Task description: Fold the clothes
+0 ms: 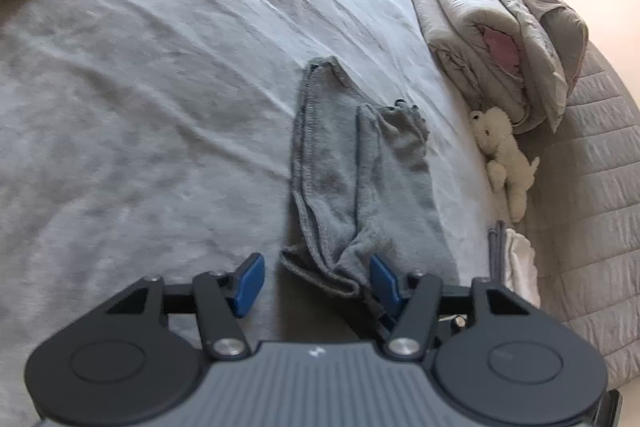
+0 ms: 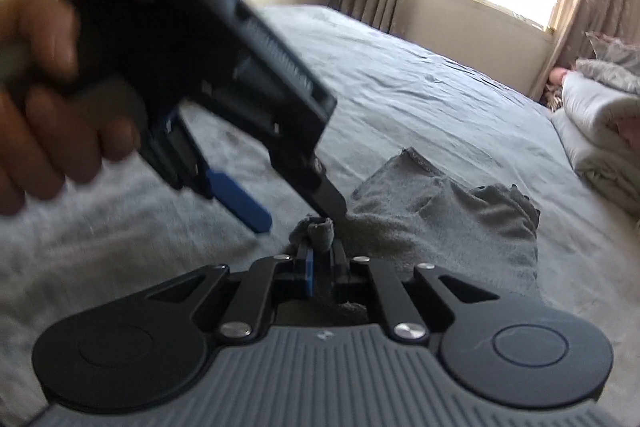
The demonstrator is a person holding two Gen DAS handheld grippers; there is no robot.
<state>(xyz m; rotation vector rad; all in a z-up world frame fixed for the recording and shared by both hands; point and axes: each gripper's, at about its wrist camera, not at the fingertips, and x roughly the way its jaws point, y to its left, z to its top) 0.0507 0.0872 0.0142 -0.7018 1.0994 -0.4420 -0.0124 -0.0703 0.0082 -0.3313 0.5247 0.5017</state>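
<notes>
A soft grey fleece garment (image 1: 352, 179) is lying crumpled on the wrinkled bed sheet (image 1: 160, 87). Left tongs (image 1: 316, 283) are gaping wide; right tongs (image 2: 320, 259) are pinching its bunched near hem.

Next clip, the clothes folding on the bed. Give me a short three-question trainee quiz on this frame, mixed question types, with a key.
1. True or false: the left gripper is clamped shut on the grey garment.
2. Multiple choice: what does the right gripper hold? A) the white teddy bear B) a bunched edge of the grey garment C) nothing
3. Fill in: the grey garment lies on the ____.

Key:
1. False. Its jaws stand open, with the garment's near edge between them.
2. B. The right jaws are pinched together on the cloth.
3. Bed sheet.
</notes>
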